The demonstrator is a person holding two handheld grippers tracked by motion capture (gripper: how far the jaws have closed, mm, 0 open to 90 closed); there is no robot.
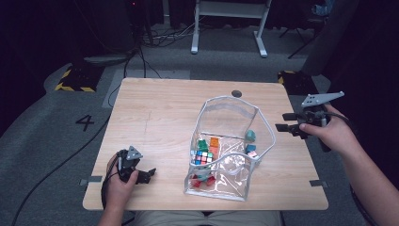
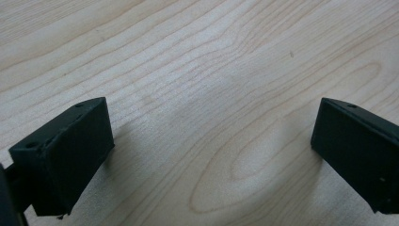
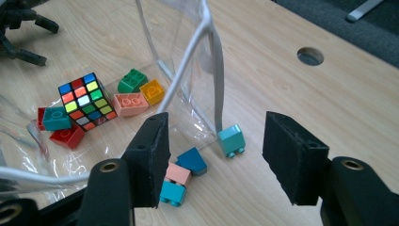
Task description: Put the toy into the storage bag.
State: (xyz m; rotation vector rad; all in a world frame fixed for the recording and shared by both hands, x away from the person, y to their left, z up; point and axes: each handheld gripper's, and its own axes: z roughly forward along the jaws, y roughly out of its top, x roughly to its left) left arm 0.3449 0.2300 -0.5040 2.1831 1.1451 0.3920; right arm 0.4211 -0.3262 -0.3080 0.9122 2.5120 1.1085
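Observation:
A clear plastic pouch [image 1: 229, 141] with white trim stands open in the middle of the wooden table [image 1: 160, 108]. Inside it lie a colour cube [image 3: 87, 100], green [image 3: 131, 80], orange [image 3: 152, 91] and pink [image 3: 130, 104] bricks, plus red [image 3: 68, 136] and teal [image 3: 56, 118] ones. A teal brick [image 3: 231, 140] and a blue-pink-teal cluster [image 3: 181, 174] lie at the pouch's right wall. My right gripper [image 3: 216, 160] is open with nothing between its fingers, just short of those bricks and at the table's right edge [image 1: 285, 121]. My left gripper [image 2: 211, 150] is open over bare wood at the front left [image 1: 147, 174].
A round cable hole [image 1: 236, 93] is at the table's far edge. Bare wood stretches left of and behind the pouch. Tape strips [image 1: 319, 183] mark the table's front corners. A white desk frame [image 1: 229, 26] and cables stand on the grey floor beyond.

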